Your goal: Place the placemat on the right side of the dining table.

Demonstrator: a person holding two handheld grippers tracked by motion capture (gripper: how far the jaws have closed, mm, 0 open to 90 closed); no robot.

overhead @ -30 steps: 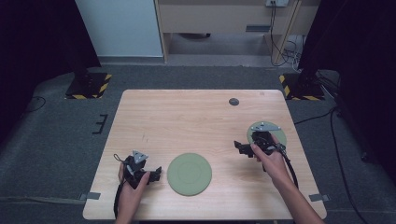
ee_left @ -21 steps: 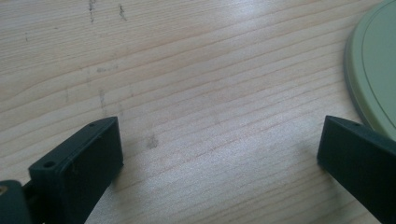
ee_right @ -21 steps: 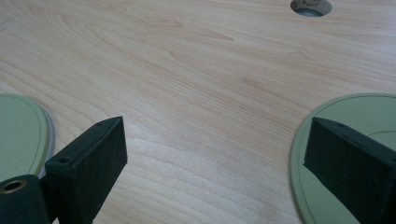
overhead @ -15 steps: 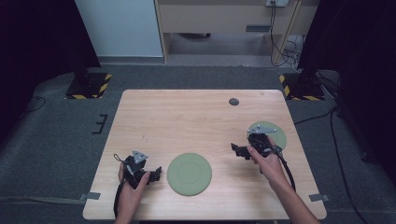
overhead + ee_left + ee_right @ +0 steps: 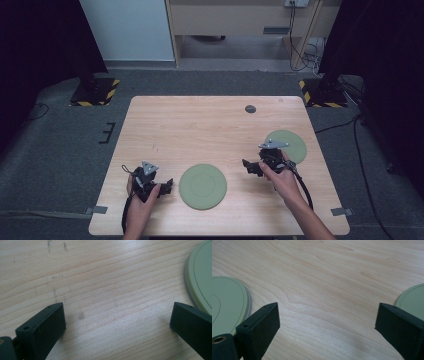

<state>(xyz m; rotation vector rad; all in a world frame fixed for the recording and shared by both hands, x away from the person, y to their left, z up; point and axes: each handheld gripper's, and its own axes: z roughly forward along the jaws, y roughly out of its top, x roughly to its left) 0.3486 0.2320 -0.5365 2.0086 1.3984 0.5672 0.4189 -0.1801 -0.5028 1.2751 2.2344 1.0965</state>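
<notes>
Now, left gripper (image 5: 167, 186): lower left of the high view, jaws spread wide, empty, just left of the near plate.
Near plate (image 5: 202, 186): green, flat on the table (image 5: 200, 130), lower centre.
Right gripper (image 5: 248, 167): right of centre, jaws released, empty over bare wood between both plates.
Far plate (image 5: 292, 142): green, right side, partly behind that gripper.
Small dark disc (image 5: 250, 109): upper table, well apart.

Two green plates (image 5: 202, 186) (image 5: 292, 145) lie beside the left gripper (image 5: 167, 186) and right gripper (image 5: 248, 166).
</notes>
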